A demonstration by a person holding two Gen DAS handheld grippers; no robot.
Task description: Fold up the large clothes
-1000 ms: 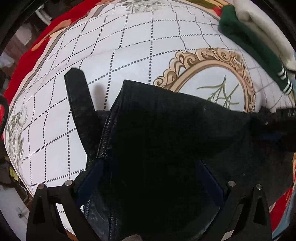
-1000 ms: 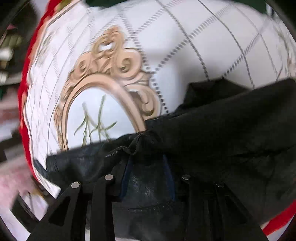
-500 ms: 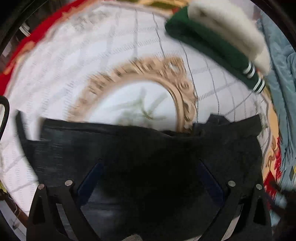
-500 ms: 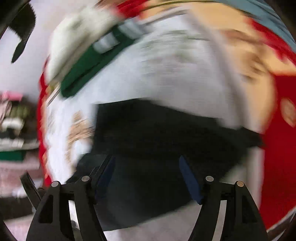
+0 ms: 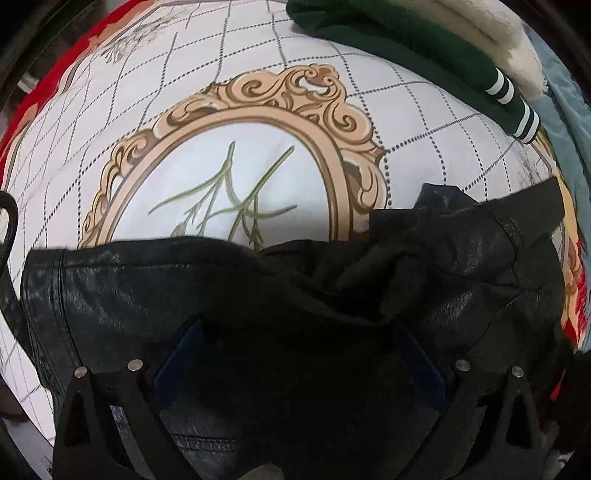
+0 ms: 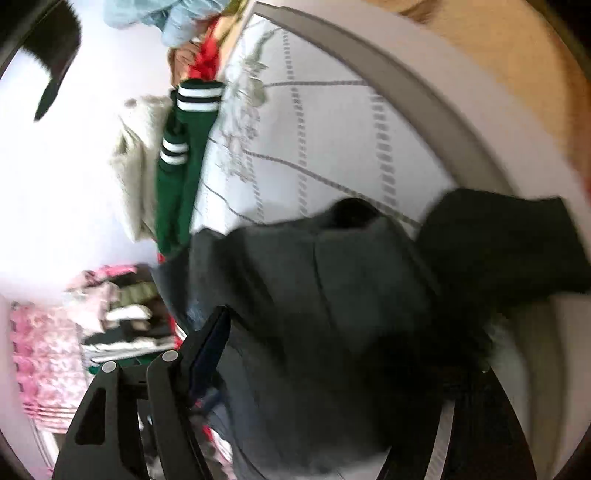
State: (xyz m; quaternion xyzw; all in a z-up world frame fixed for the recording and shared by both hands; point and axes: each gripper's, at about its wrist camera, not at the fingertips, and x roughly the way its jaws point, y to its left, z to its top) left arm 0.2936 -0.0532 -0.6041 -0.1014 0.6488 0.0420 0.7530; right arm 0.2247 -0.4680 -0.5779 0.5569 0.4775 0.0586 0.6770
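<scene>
A black leather jacket (image 5: 258,295) lies bunched on a white quilted bedspread (image 5: 240,173) with a gold ornate oval. My left gripper (image 5: 299,362) is open, its fingers spread wide just over the jacket's near part. In the right wrist view the same jacket (image 6: 332,295) fills the lower middle, blurred. My right gripper (image 6: 325,354) is open above it; only its left finger (image 6: 207,347) shows clearly, the right one is lost against the dark cloth.
A folded green garment with white stripes (image 5: 424,51) and a cream one (image 5: 480,26) lie at the bed's far right, also in the right wrist view (image 6: 181,158). A pale blue cloth (image 5: 565,110) is beside them. Stacked folded clothes (image 6: 122,325) lie off the bed.
My right gripper let go of the jacket, opened and swung round to the right. My left gripper stayed open while its view shifted right along the jacket, which now lies lower and flatter.
</scene>
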